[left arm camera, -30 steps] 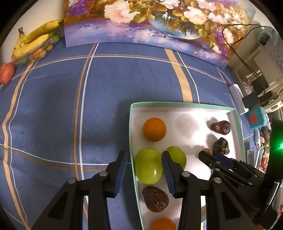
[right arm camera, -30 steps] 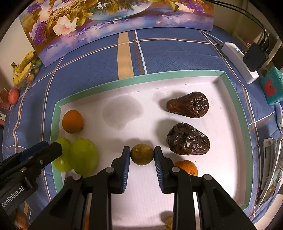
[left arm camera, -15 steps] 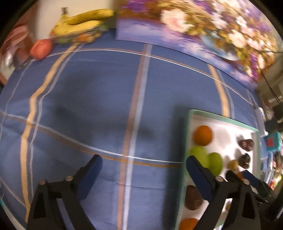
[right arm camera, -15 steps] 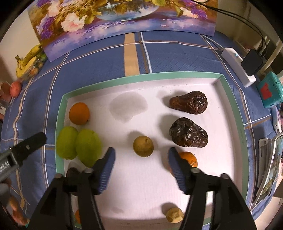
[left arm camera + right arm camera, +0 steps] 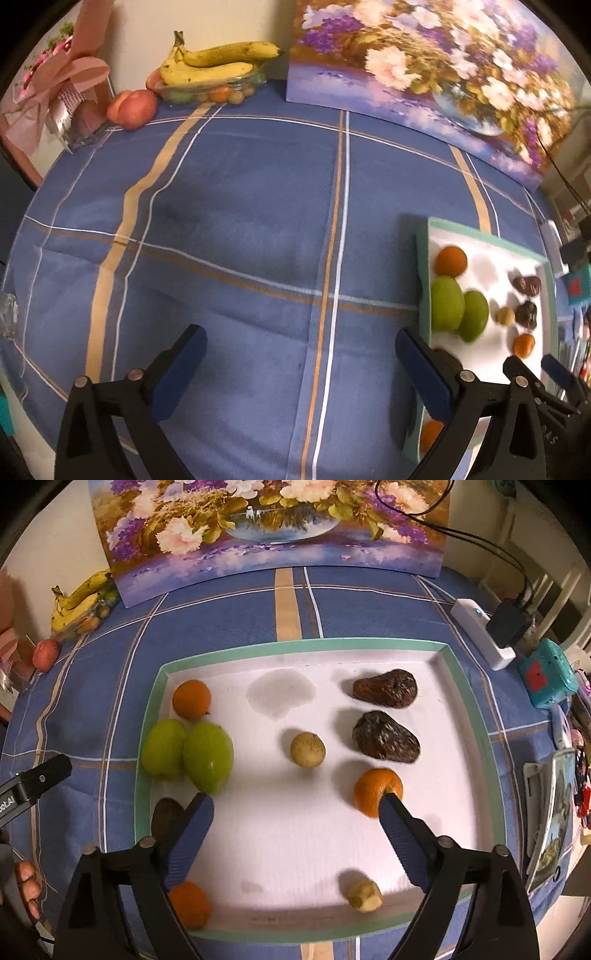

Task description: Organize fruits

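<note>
Release is confirmed on both sides: the left tool [image 5: 301,363], a second ago closed around a green fruit [image 5: 208,756], has been swung out over the blue worktop [image 5: 236,229] with jaws spread wide and empty. The right tool [image 5: 295,812] has been opened and drawn back from the small yellow-brown fruit [image 5: 307,750], left sitting mid-tray [image 5: 295,648]. Another pick is probably being lined up.
</note>
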Tool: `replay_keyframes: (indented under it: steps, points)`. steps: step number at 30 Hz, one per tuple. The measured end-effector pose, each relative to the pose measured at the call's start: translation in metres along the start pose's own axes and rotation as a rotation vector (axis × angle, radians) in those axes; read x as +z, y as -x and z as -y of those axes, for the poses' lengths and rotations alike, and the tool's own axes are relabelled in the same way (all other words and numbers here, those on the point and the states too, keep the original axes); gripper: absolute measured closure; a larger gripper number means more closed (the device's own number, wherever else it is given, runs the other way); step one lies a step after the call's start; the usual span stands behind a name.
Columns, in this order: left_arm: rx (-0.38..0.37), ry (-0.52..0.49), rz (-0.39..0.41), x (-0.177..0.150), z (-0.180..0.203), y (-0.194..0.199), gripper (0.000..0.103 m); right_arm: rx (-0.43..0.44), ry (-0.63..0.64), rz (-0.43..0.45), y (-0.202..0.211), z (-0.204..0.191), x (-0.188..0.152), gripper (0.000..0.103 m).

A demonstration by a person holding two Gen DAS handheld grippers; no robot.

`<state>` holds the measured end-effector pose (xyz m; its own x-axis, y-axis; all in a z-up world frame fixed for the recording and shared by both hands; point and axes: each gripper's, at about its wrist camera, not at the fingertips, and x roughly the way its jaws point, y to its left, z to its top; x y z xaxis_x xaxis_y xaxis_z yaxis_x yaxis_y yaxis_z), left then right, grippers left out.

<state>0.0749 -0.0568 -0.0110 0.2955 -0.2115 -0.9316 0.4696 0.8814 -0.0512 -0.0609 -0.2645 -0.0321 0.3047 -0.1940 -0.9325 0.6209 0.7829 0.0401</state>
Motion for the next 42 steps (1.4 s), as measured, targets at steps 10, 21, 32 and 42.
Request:
replay_keyframes:
  steps: [10,21,32,42]
  points:
    - [0.041,-0.086,0.071,-0.032,0.008,0.040,0.000,-0.031,0.048,0.044,0.027,-0.005,-0.041,0.011]
    - [0.154,-0.138,0.167,-0.073,0.003,0.071,0.000,-0.044,0.090,0.129,0.056,-0.018,-0.070,0.011]
    - [0.220,-0.114,0.106,-0.084,-0.001,0.067,0.000,-0.029,0.072,0.159,0.069,-0.011,-0.096,0.011]
    - [0.192,-0.102,0.083,-0.083,-0.004,0.064,0.000,-0.030,0.082,0.165,0.071,-0.014,-0.099,0.011]
